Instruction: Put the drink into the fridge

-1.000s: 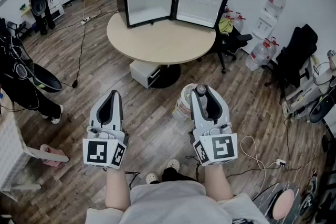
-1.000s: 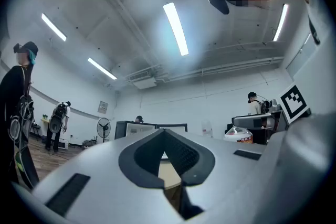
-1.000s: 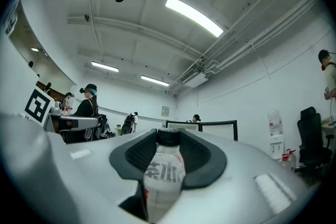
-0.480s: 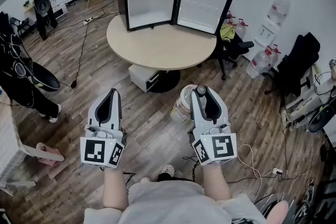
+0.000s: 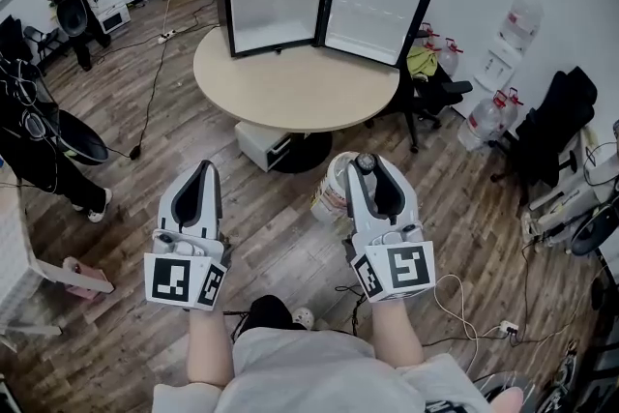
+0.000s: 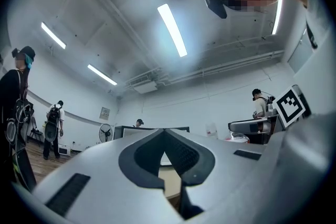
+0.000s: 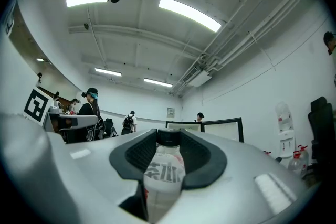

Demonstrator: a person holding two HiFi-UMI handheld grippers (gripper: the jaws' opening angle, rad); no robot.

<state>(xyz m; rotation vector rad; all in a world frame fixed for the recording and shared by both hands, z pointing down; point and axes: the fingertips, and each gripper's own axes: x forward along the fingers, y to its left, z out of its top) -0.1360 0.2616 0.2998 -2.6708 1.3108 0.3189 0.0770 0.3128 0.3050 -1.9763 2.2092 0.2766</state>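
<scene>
R gripper (image 5: 366, 167): pinching drink (image 7: 164, 173), long axis along jaws, cap at tips.
L gripper (image 5: 201, 171): jaws pressed together, empty.
Fridge (image 5: 275, 3): door open, table (image 5: 290, 87) far edge, straight ahead of drink, well apart.

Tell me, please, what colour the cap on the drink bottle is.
Black. The cap of the drink bottle shows best in the right gripper view.

I have the fridge (image 5: 276, 0) on the tabletop's (image 5: 295, 87) far edge, with its door (image 5: 372, 5) swung out to the right. Both grippers hang over the floor, short of the tabletop's near edge. The left gripper (image 5: 204, 171) is at left; the right gripper (image 5: 368, 165) is beside it, with the drink (image 5: 335, 193) between its jaws. A chair (image 5: 430, 92) sits off the tabletop's right edge, and a cabinet (image 5: 266, 145) stands beneath the near edge.
</scene>
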